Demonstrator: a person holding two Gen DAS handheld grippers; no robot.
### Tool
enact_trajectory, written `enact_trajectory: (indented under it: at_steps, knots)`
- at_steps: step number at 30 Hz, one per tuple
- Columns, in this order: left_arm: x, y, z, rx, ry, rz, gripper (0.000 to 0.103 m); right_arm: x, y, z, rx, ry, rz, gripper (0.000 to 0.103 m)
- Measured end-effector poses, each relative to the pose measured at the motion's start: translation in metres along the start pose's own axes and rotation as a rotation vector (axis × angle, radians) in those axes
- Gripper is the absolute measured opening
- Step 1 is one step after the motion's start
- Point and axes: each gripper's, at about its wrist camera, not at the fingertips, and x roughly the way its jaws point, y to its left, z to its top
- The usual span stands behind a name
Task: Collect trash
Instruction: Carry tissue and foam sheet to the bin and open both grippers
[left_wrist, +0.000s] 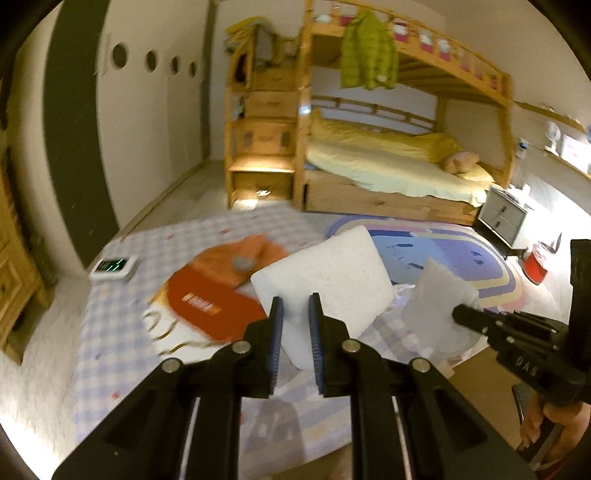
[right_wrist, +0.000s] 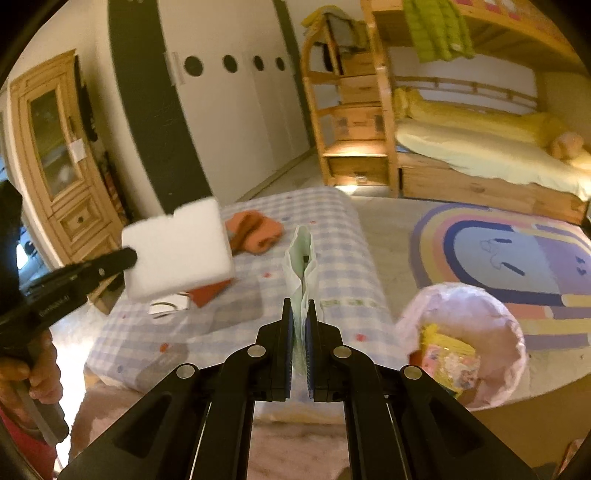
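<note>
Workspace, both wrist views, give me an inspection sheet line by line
Surface: checked mattress on the floor.
Job's things: white foam block held up by the left hand-held gripper; thin plastic wrapper pinched in the right hand-held gripper; pink-lined bin beside the mattress holds yellow packaging.
Clutter: orange cloth, red-and-white bag, small digital clock on the mattress.
Grippers: both shut on their items.
Cables: nothing seen.
Surroundings: wooden bunk bed with green jacket, rainbow rug, white wardrobe.
</note>
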Motion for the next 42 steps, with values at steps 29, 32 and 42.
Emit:
enact_trajectory:
  at_steps: [29, 32, 42]
  knots:
    - [0.154, -0.174, 0.013, 0.168, 0.107, -0.197, 0.016, 0.016, -0.182, -0.024, 0.244, 0.052, -0.295, 0.010]
    - [0.158, -0.179, 0.013, 0.178, 0.113, -0.197, 0.037, 0.023, -0.188, -0.027, 0.265, 0.071, -0.298, 0.014]
    - [0.149, -0.168, 0.006, 0.133, 0.102, -0.206, 0.043, -0.003, -0.180, -0.028, 0.295, 0.023, -0.301, 0.027]
